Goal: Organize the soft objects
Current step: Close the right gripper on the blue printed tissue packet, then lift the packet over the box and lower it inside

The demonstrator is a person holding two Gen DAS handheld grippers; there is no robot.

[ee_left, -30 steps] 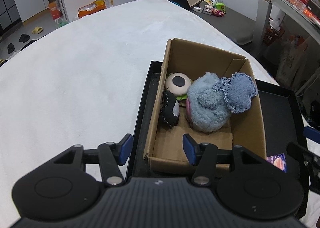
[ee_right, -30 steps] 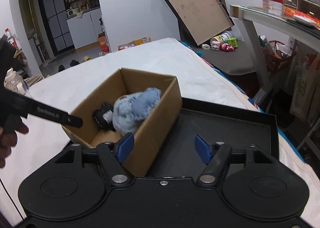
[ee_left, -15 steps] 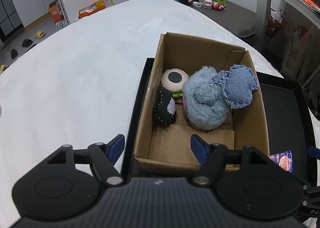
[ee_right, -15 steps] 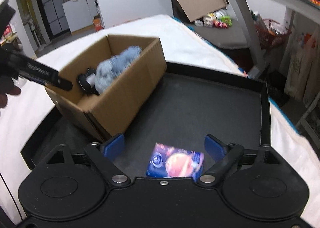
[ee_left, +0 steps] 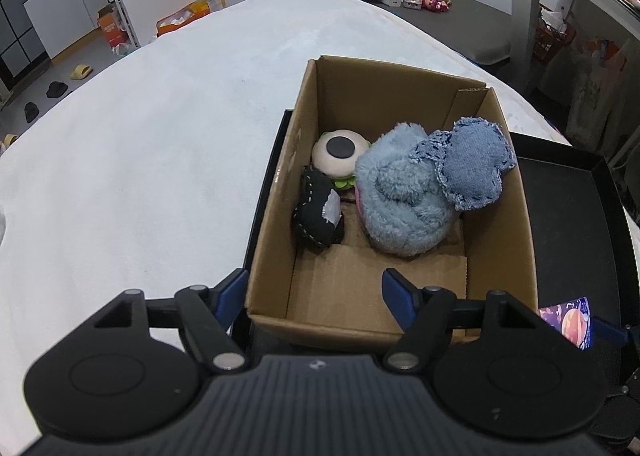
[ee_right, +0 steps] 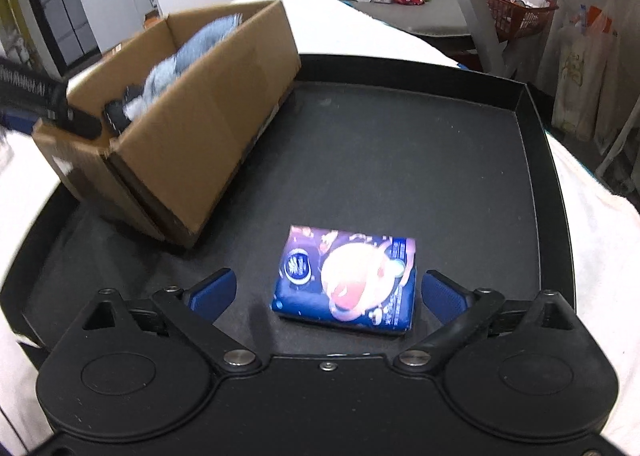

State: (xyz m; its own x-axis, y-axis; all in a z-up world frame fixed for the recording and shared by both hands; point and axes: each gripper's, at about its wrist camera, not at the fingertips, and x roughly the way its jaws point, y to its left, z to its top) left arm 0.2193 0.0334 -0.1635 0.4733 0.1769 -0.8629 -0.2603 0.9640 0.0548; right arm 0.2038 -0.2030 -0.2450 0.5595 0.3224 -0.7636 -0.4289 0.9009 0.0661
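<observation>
Right gripper [ee_right: 326,290], wide, straddles the packet [ee_right: 346,280] on the tray [ee_right: 400,144], ready to close; left gripper [ee_left: 314,290] waits wide over the box [ee_left: 498,240].

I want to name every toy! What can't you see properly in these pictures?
- Pink-and-green toy, left wrist view: mostly hidden behind the fluffy blue plush.
- Toys in the cardboard box, right wrist view: blurred, hidden by its wall.
- Blue packet: print too blurred to read.
</observation>
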